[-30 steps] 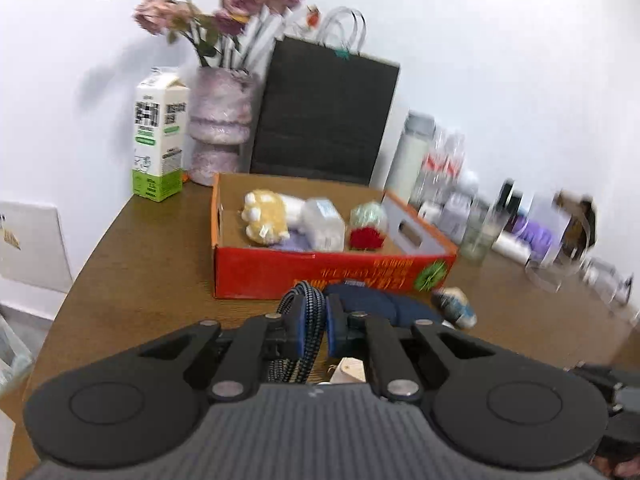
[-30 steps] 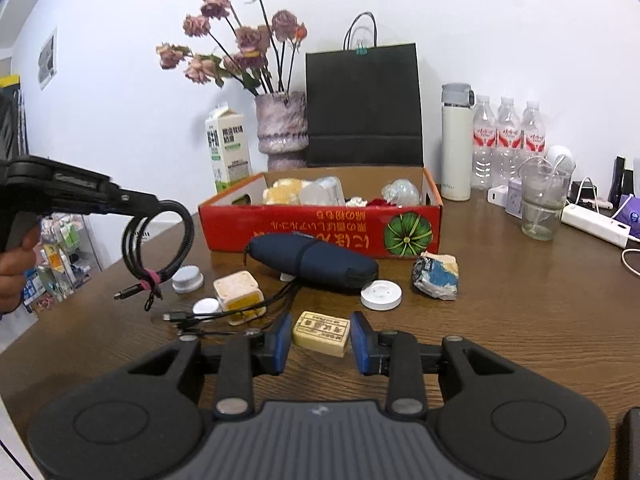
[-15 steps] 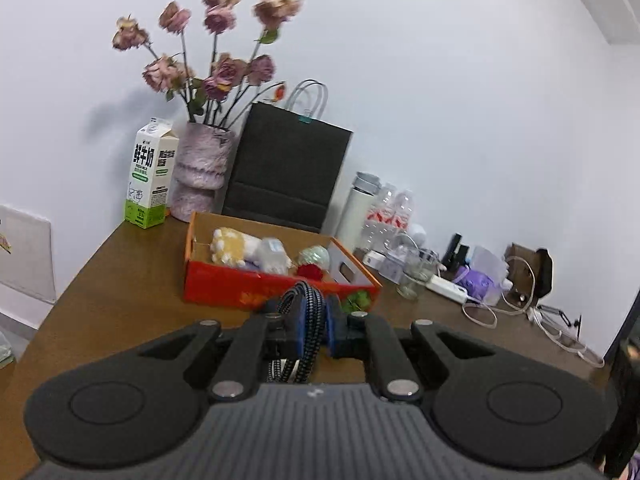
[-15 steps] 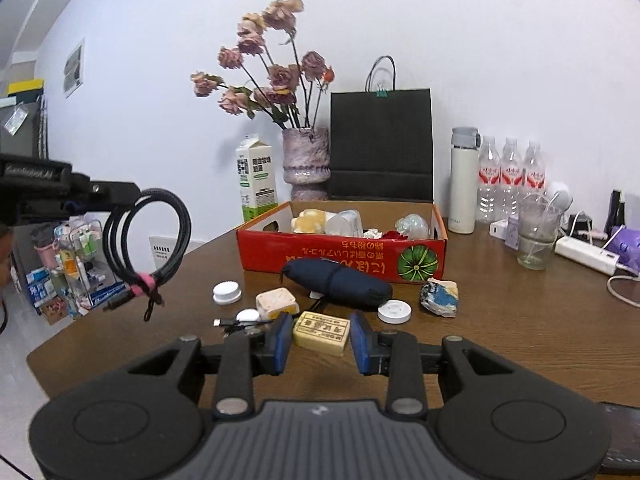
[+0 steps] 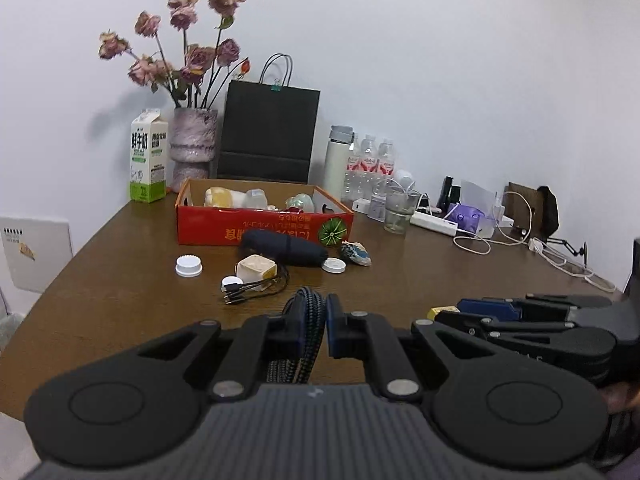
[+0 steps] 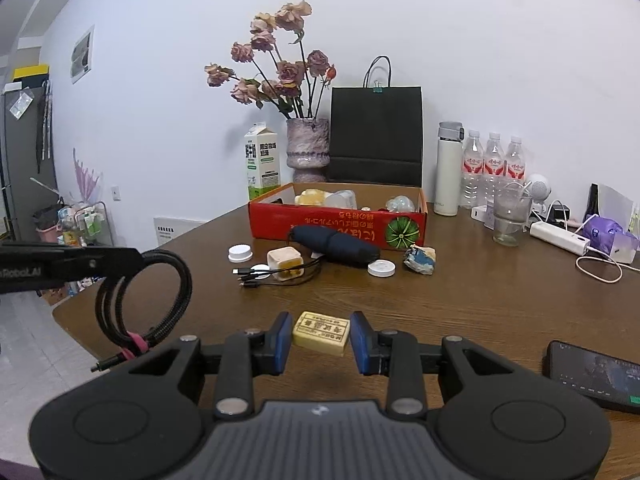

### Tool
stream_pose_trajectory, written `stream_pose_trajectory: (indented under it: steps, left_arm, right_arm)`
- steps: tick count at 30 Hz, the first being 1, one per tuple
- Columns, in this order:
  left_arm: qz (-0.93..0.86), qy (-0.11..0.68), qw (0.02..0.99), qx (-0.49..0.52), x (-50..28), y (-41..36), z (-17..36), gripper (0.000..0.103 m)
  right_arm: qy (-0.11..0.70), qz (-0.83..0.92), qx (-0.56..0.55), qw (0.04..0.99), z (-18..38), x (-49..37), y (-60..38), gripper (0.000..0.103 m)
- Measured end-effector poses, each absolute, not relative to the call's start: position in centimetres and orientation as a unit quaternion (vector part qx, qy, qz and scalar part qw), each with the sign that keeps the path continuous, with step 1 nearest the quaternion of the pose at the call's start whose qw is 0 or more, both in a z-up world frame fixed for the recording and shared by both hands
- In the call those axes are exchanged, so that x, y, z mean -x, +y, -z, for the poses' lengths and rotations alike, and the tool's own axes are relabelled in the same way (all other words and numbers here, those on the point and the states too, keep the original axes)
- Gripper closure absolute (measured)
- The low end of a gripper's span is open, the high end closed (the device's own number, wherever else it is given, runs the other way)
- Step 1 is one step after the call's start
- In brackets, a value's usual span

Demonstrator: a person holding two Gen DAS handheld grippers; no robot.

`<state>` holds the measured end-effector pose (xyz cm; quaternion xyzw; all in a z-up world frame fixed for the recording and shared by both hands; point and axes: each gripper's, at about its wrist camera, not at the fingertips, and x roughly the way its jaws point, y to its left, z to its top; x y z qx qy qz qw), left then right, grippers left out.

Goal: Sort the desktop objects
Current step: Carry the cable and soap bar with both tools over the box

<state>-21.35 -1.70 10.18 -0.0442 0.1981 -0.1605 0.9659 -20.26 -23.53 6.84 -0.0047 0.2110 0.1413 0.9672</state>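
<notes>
The left claw is clamped tight on a coiled black braided cable, which hangs in a loop off the table's left edge — its turns bound by a pink tie. The right claw holds a yellow block between its blue pads, jaws about the block's width apart, lifted above the table. Farther back lie a white cap, a dark pouch and a loose cable bundle — all before the red box
</notes>
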Motion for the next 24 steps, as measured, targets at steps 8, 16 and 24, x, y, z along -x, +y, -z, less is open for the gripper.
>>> stream_pose_trajectory:
  steps: [8, 16, 24]
  left_arm:
    - [0.166, 0.178, 0.969, 0.052, 14.9, -0.5, -12.4, 0.093]
    - [0.162, 0.156, 0.974, 0.039, 2.3, 1.0, -18.1, 0.093]
    - [0.144, 0.229, 0.962, 0.037, -13.4, 0.8, -18.4, 0.093]
  right_arm:
    - [0.187, -0.129, 0.002, 0.974, -8.1, 16.0, -24.0, 0.073]
    - [0.136, -0.132, 0.016, 0.982, -13.1, 5.9, -25.1, 0.073]
    - [0.227, -0.156, -0.016, 0.961, -14.5, -10.3, -24.9, 0.073]
